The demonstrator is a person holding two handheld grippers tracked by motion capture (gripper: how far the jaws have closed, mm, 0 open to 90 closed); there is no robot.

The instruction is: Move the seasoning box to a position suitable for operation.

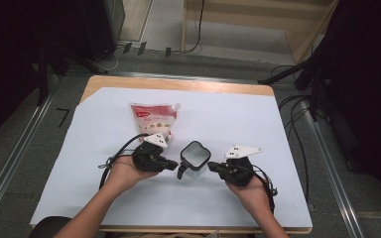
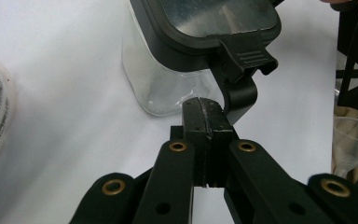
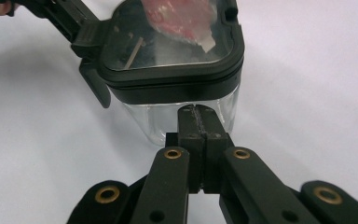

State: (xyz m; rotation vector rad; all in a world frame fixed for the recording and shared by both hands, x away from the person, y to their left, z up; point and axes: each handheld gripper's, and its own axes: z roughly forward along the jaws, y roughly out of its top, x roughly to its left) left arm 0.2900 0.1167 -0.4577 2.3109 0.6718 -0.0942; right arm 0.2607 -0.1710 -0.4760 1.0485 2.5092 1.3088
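Clear lidded container between two closed grippers

The container [image 1: 195,157] stands at frame centre on the white sheet [image 1: 228,124]; left gripper [image 1: 174,165] and right gripper [image 1: 212,168] flank it, jaws pressed together, pinching nothing. A red pouch [image 1: 154,119] lies upper left.

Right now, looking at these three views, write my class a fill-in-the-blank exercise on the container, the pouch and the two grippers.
1. The clear container stands ____ the left gripper and the right gripper.
2. Both grippers' jaws are ____, with nothing between them.
3. The container's dark lid is ____ on top of it.
4. The red-and-white pouch lies ____ the container, toward the table's far edge.

Missing words: between; shut; closed; beyond
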